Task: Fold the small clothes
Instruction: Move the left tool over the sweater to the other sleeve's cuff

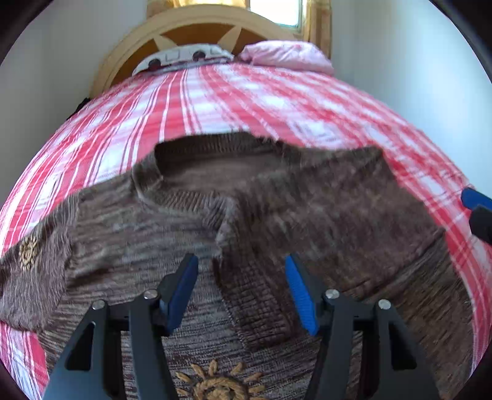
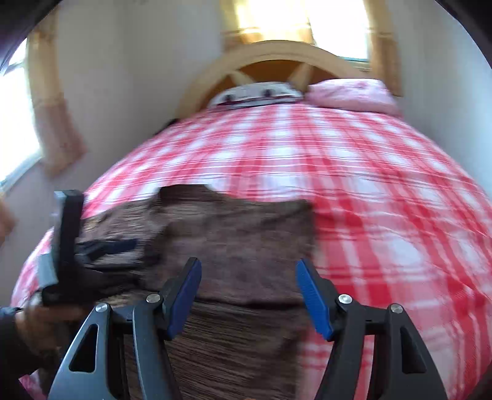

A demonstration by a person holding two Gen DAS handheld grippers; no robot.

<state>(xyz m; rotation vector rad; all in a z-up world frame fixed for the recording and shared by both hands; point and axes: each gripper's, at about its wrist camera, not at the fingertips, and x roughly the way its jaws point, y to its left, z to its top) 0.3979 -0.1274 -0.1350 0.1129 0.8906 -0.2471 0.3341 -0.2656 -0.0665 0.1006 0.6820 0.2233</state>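
While spread over the red-and-white checked bedspread (image 1: pixel 252 101), lies partly folded: small brown knitted sweater (image 1: pixel 276 197) with tan embroidered sun motifs, near end of the bed, right sleeve and side already turned in over the body. At far left, one sleeve (image 1: pixel 33 270) reaching out flat, a sun motif on it, not yet folded. Just above the sweater's middle, left gripper (image 1: pixel 241 292) with blue pads, jaws apart, nothing between them. Further right, right gripper (image 2: pixel 249 295), jaws likewise apart and empty, hovering over the folded right edge (image 2: pixel 304 246). Beyond, at the far end, pink pillow (image 1: pixel 286 55) and arched wooden headboard (image 1: pixel 190 24). Probably between folds: one side done, other waiting. Next, likely: pinch the left sleeve near its cuff and carry it rightward across the body, keeping the knit flat.
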